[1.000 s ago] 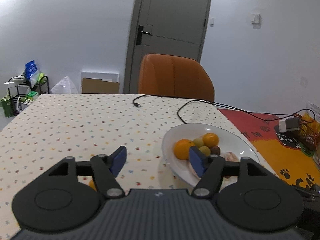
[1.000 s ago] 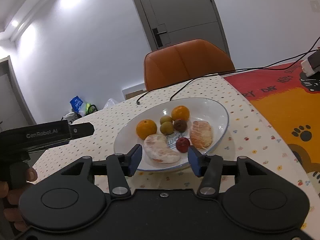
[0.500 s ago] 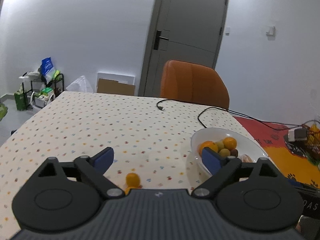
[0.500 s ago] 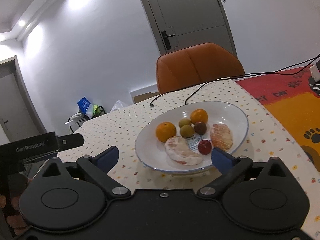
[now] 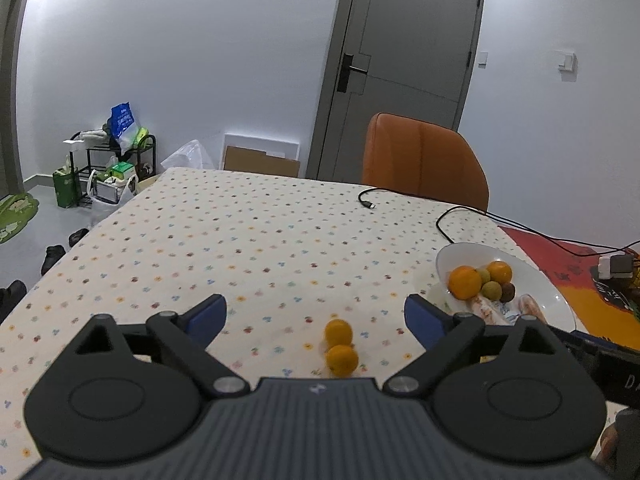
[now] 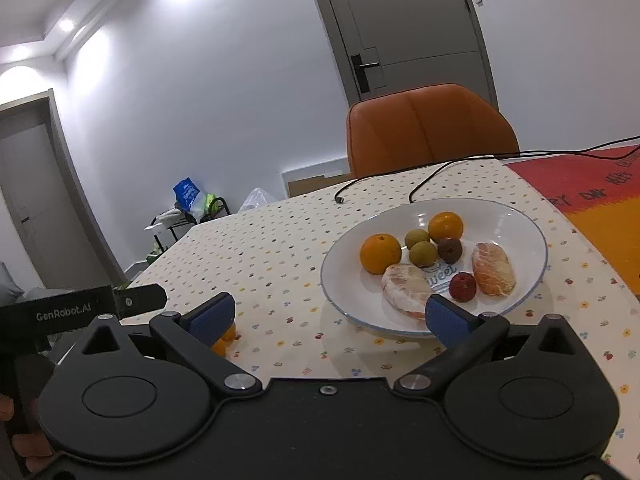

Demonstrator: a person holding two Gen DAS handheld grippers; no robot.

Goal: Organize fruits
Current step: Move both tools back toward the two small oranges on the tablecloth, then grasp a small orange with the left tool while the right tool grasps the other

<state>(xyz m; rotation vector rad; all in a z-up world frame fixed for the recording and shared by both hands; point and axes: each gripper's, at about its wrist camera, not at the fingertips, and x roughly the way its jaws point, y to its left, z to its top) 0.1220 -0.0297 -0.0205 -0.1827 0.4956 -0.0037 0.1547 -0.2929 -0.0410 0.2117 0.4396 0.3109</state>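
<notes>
Two small orange fruits point(image 5: 340, 346) lie touching each other on the dotted tablecloth, just ahead of my left gripper point(image 5: 316, 316), which is open and empty. A white plate point(image 6: 520, 220) holds two oranges point(image 6: 380, 253), two green fruits, two dark red fruits and two peeled citrus pieces point(image 6: 406, 290). My right gripper point(image 6: 332, 318) is open in front of the plate's near rim, holding nothing. The small orange fruits point(image 6: 224, 342) peek out behind its left finger. The plate point(image 5: 460, 252) sits to the right in the left wrist view.
An orange chair point(image 5: 424, 160) stands at the table's far edge. Black cables point(image 5: 444, 220) trail across the cloth toward a charger on a red and orange mat point(image 6: 600, 200). The left gripper's body point(image 6: 80, 308) shows at the right view's left edge. A cluttered rack point(image 5: 108, 160) stands beyond the table.
Both grippers have opened wide. The left gripper has pulled back and left, so the two small orange fruits now show between its fingers. The right gripper has drawn back from the plate.
</notes>
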